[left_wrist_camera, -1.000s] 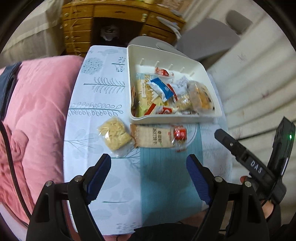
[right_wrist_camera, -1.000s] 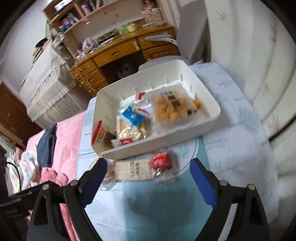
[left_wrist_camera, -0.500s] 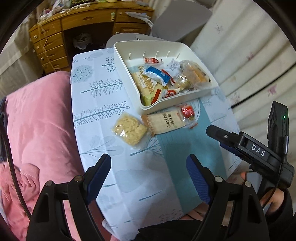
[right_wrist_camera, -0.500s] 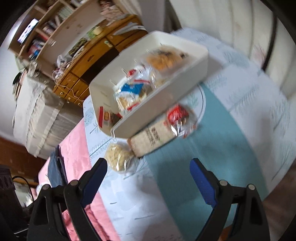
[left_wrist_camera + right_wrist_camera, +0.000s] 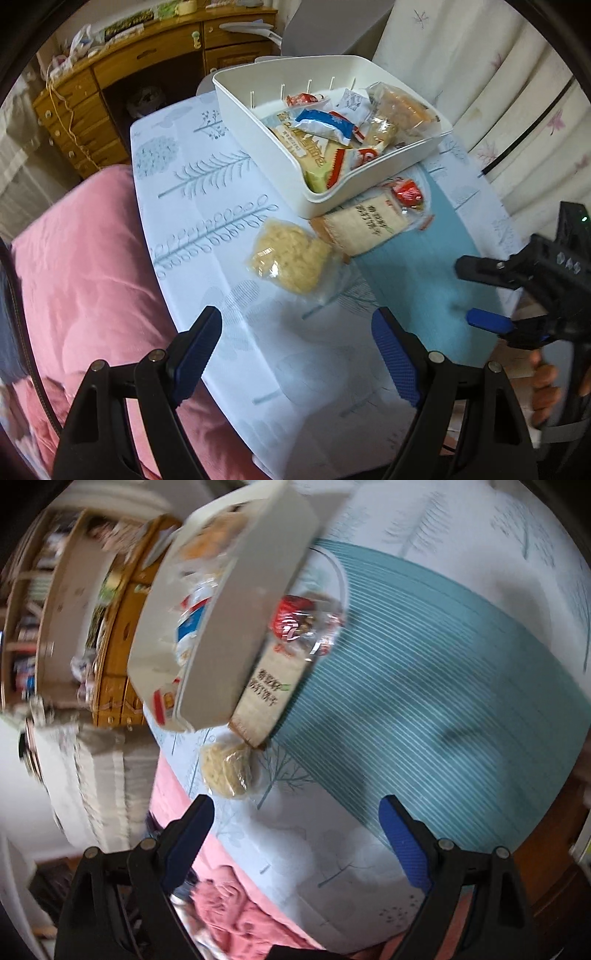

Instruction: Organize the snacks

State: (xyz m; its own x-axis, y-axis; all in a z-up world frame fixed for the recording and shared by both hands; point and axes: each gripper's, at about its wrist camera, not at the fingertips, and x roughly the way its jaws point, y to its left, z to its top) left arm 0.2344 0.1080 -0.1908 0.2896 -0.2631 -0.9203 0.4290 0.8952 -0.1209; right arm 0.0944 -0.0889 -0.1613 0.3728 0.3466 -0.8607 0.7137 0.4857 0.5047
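Note:
A white bin on the table holds several wrapped snacks. In front of it lie a pale yellow rice cake in clear wrap, a long beige cracker pack and a small red-wrapped snack. My left gripper hangs open above the tablecloth, short of the rice cake, nothing between its blue pads. My right gripper is open too, rolled over, empty above the cloth; in the left wrist view it shows at the right, held by a hand.
The table wears a pale tree-print cloth with a teal striped patch. A pink quilt lies along its left edge. A wooden desk and a grey chair stand behind; pale curtains hang at the right.
Both grippers sank toward the table and rolled, so the bin and loose snacks now look tilted and closer. The right gripper swung nearer in the left wrist view. Both stayed open.

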